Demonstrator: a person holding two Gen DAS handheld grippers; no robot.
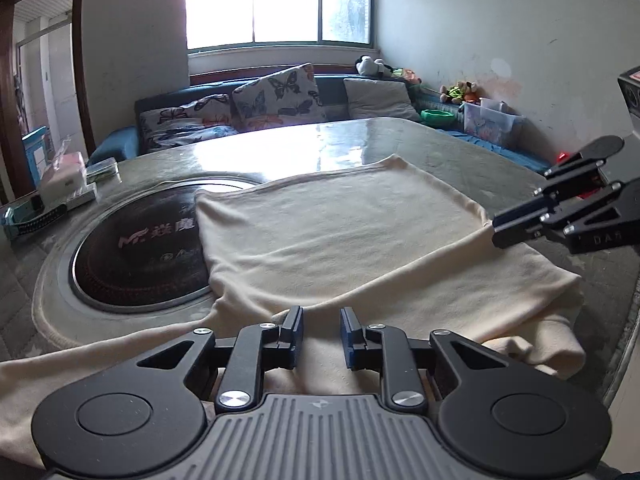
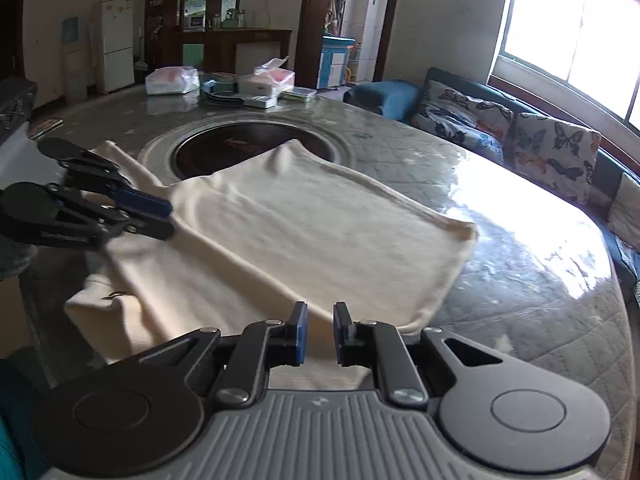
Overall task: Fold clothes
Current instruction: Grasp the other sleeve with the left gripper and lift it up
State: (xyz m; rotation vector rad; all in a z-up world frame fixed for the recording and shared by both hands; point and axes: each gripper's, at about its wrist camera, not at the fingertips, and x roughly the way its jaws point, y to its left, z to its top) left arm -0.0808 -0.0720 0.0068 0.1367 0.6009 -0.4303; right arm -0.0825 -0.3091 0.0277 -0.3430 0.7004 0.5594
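Left wrist: garment [image 1: 340, 232] beneath parted claw [image 1: 321, 330].

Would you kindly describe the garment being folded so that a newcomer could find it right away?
Start from the large round table with the dark circular cooktop sunk in its middle. The cream garment lies spread flat beside the cooktop, one corner overlapping it, in front of the left gripper and right gripper. It is the only cloth there; the packets beyond the cooktop are boxed or plastic-wrapped.
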